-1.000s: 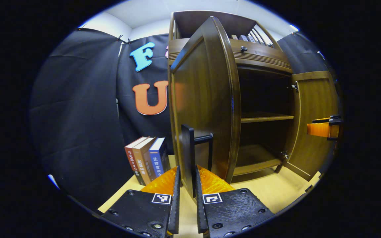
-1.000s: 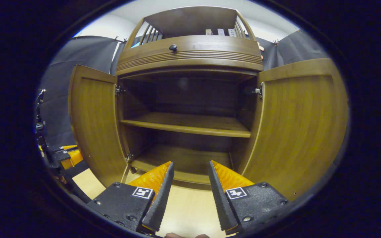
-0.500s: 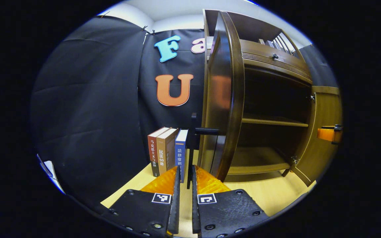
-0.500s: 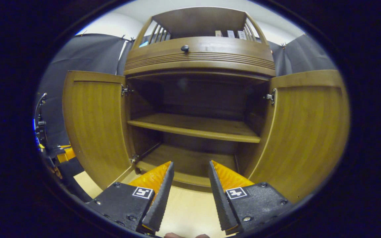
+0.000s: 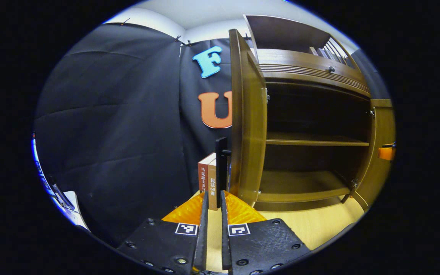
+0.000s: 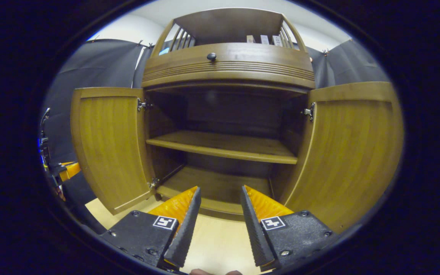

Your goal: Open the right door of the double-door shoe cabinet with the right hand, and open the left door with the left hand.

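We are holding the left hand-held gripper [image 5: 213,198] low in the middle of the left gripper view, its fingers nearly pressed together with the handle [image 5: 221,168] of the left door [image 5: 247,130] rising straight up just beyond the tips; we cannot tell whether the fingers are pinching the bar's lower end or merely sitting in front of it. The handle's long axis is running vertically, directly ahead of this hand-held gripper, so any release or further pull turns on that line, and we judge the left hand the nearer one for it. Just behind the handle some books [image 5: 207,179] are standing upright on the bench [image 5: 319,225]. Moving right, the left door is showing us its edge, swung well out from the shoe cabinet [image 5: 315,76], whose two inner shelves [image 5: 311,142] are lying bare as far as we can see. At the far right edge the right door [image 5: 380,152] is standing open too. In the right gripper view we are seeing the left door [image 6: 109,145] at the left, the open cabinet [image 6: 227,68] in the middle with bare shelves [image 6: 224,147], and the right door [image 6: 353,152] at the right. Our right hand-held gripper [image 6: 220,206], bottom centre, is hanging spread and holding nothing, apart from both doors. We judge both doors opened.
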Motion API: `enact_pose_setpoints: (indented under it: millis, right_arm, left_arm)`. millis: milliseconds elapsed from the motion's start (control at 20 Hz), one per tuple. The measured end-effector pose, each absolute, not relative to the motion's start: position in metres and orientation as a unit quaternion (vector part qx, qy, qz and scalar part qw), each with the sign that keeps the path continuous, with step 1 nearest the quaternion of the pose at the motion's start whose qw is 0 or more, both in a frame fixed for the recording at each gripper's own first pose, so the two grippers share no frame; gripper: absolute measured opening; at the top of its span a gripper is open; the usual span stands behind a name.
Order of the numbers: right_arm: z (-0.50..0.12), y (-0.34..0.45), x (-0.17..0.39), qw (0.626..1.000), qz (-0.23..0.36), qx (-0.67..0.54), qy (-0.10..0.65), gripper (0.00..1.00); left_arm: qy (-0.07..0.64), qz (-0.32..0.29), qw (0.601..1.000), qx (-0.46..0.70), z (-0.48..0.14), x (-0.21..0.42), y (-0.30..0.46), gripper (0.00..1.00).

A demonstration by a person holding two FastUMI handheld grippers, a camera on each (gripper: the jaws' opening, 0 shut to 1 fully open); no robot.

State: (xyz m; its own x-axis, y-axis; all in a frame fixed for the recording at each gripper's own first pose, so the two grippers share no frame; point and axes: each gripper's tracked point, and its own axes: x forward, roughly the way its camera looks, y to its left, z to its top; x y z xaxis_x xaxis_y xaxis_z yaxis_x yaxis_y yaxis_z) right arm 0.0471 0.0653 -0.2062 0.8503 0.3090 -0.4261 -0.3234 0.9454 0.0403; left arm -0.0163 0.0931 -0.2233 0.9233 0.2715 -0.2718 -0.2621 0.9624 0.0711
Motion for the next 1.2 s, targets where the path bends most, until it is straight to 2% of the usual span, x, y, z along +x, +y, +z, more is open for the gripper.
enact_pose_setpoints:
  millis: [300, 350, 450, 500, 550, 600, 700, 750, 850, 900, 950, 1000, 1150, 1200]
  right_arm:
    - [-0.180, 0.059, 0.052, 0.969, 0.154, -0.017, 0.192, 0.70]
    - [-0.178, 0.055, 0.052, 0.970, 0.150, -0.018, 0.189, 0.67]
    - [-0.173, 0.050, 0.053, 0.973, 0.141, -0.019, 0.184, 0.70]
    - [-0.170, 0.047, 0.053, 0.974, 0.137, -0.019, 0.182, 0.71]
    - [-0.168, 0.043, 0.054, 0.975, 0.131, -0.018, 0.180, 0.72]
    - [-0.164, 0.039, 0.054, 0.976, 0.126, -0.016, 0.178, 0.81]
    - [-0.161, 0.031, 0.056, 0.977, 0.116, -0.013, 0.176, 1.00]
    - [-0.161, 0.029, 0.057, 0.978, 0.112, -0.010, 0.177, 1.00]
    - [-0.159, 0.021, 0.056, 0.978, 0.104, -0.006, 0.179, 1.00]
    - [-0.157, 0.017, 0.056, 0.979, 0.100, -0.004, 0.179, 1.00]
    - [-0.155, 0.013, 0.055, 0.979, 0.096, -0.002, 0.178, 1.00]
    - [-0.152, 0.009, 0.055, 0.980, 0.091, 0.000, 0.177, 1.00]
    - [-0.147, -0.002, 0.051, 0.982, 0.079, 0.002, 0.174, 1.00]
    - [-0.145, -0.006, 0.050, 0.982, 0.075, 0.002, 0.172, 1.00]
  left_arm:
    - [0.108, 0.149, 0.982, 0.041, -0.184, -0.025, 0.087, 0.14]
    - [0.100, 0.149, 0.983, 0.044, -0.176, -0.026, 0.082, 0.14]
    - [0.088, 0.145, 0.984, 0.047, -0.160, -0.030, 0.066, 0.14]
    - [0.081, 0.135, 0.986, 0.047, -0.154, -0.028, 0.056, 0.29]
    - [0.078, 0.122, 0.988, 0.048, -0.148, -0.025, 0.045, 0.29]
    - [0.075, 0.111, 0.990, 0.052, -0.144, -0.022, 0.034, 0.21]
    - [0.067, 0.087, 0.992, 0.058, -0.135, -0.014, 0.010, 0.40]
    - [0.064, 0.076, 0.993, 0.057, -0.131, -0.011, -0.003, 0.50]
    - [0.056, 0.055, 0.996, 0.050, -0.121, -0.008, -0.024, 0.59]
    - [0.053, 0.046, 0.997, 0.046, -0.118, -0.003, -0.034, 0.60]
    - [0.048, 0.037, 0.997, 0.040, -0.115, 0.001, -0.044, 0.71]
    - [0.046, 0.028, 0.998, 0.034, -0.113, 0.005, -0.054, 0.74]
    - [0.043, 0.007, 0.999, 0.008, -0.104, 0.011, -0.079, 0.96]
    - [0.043, 0.003, 0.999, 0.001, -0.103, 0.011, -0.085, 0.98]
